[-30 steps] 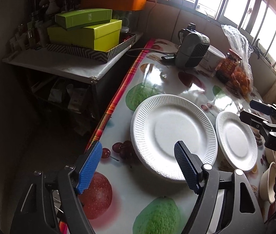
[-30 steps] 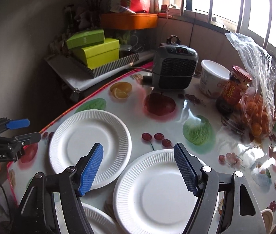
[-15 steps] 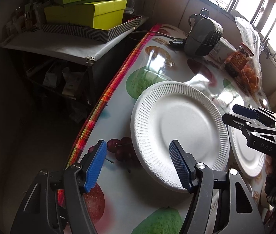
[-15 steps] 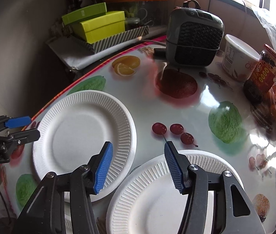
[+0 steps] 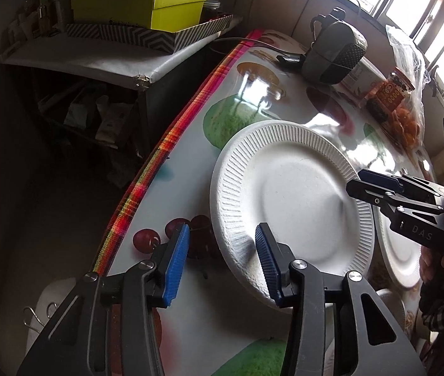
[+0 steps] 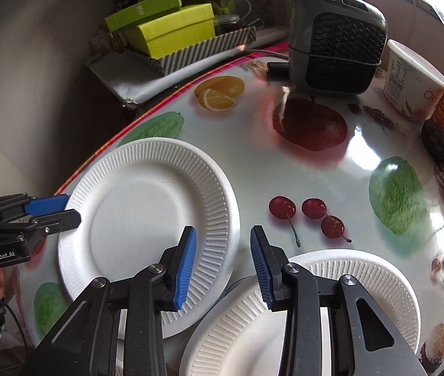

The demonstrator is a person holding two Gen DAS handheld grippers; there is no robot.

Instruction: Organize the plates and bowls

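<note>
Both grippers, left gripper and right gripper, straddle opposite rims of the large plate at centre-left of the bench, fingers spread; next, likely pinching the rim

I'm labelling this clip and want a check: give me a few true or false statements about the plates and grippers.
1. Both grippers are open. True: left gripper and right gripper hold nothing.
2. The large paper plate holds food. False: it is bare.
3. A second paper plate lies beside it. True.
4. The space heater stands on the large paper plate. False: it stands on the tablecloth, apart.
</note>
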